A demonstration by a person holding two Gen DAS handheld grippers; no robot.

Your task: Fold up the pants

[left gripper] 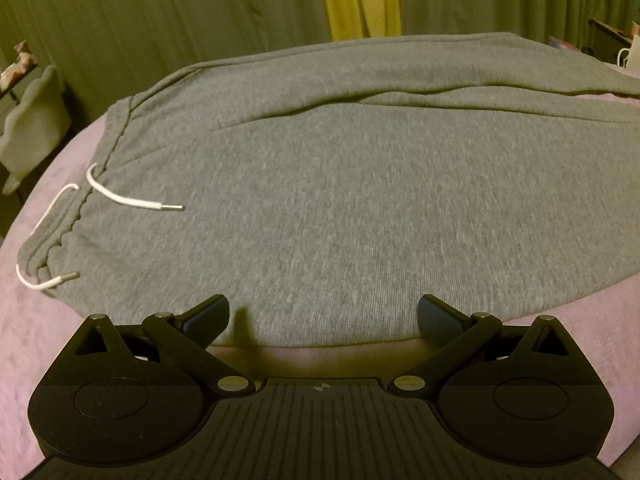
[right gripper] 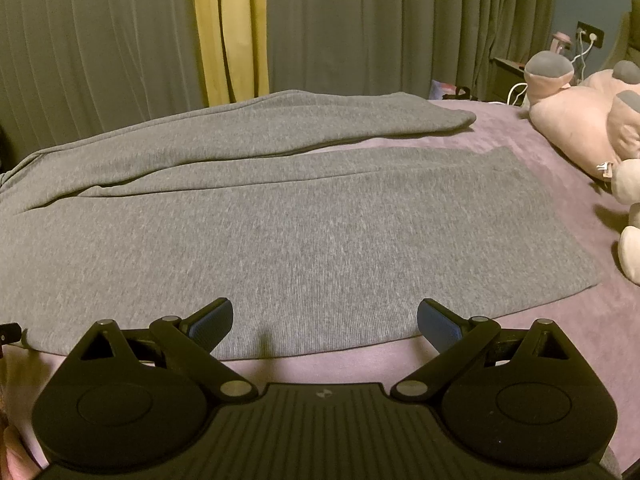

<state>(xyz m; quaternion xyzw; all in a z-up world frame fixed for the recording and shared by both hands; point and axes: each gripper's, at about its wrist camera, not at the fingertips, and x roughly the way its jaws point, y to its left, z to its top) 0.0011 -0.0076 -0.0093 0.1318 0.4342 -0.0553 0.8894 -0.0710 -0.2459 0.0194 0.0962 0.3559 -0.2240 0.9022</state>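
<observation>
Pants [right gripper: 304, 216] on bed [right gripper: 560, 320]; plush toy [right gripper: 580, 120] right.

Grey pants [left gripper: 340, 200] showing matt ribbed knit cloth, bedspread [right gripper: 560, 320] looking soft mauve plush, gripper fingers [right gripper: 212, 322] appearing matt black plastic

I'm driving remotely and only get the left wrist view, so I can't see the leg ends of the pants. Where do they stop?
Observer: The near leg's hem lies flat on the purple bedspread, short of a pink plush toy.
Operator: And the far leg?
Observer: Its cuff ends apart from the near leg, with bedspread showing between them.
Operator: Are the right tongs holding anything?
Observer: No, the right tongs are open over the near edge of the pants.
</observation>
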